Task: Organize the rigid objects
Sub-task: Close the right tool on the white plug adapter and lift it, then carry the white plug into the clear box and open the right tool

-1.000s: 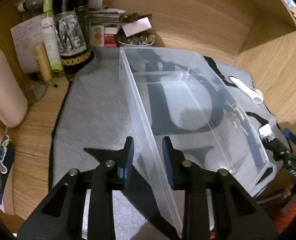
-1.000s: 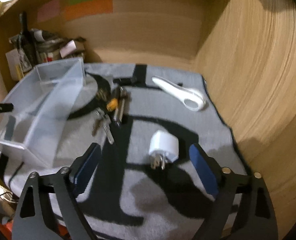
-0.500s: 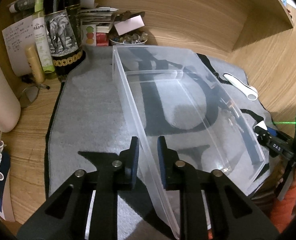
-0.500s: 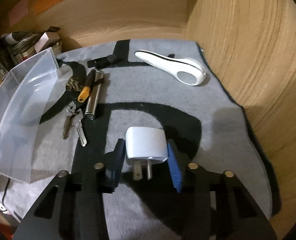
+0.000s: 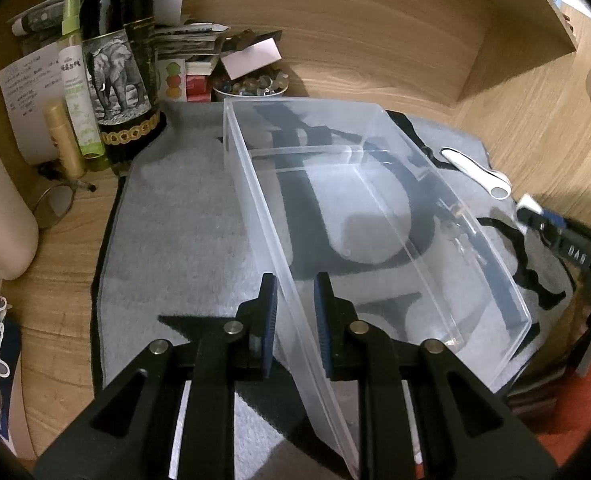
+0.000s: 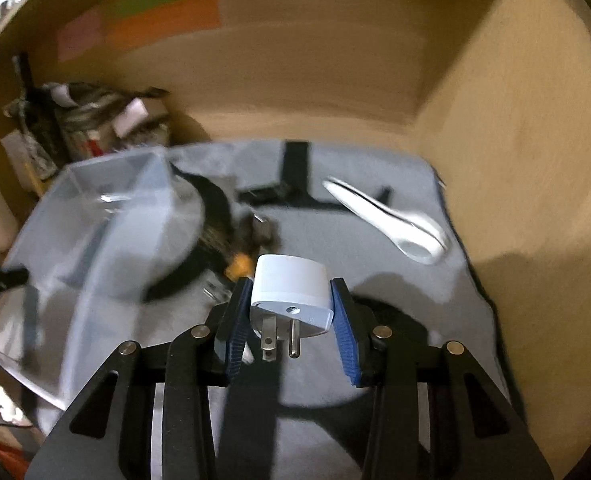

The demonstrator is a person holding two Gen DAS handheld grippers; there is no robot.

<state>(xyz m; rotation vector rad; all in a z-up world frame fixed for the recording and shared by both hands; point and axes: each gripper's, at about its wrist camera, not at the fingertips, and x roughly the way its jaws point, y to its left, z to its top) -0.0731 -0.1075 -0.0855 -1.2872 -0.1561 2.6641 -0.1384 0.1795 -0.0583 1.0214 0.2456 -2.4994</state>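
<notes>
Right wrist view: right gripper [image 6: 291, 322] is pinching the plug [image 6: 291, 294] by its smooth flanks; light, rigid, slip-prone. Left gripper [image 5: 294, 322] is clamping the bin [image 5: 375, 216] wall.

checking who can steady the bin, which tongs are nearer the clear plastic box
Left. The left tongs are closed on the near wall of the clear plastic box. The right tongs are off to its right, above the grey mat, holding the white plug adapter.
</notes>
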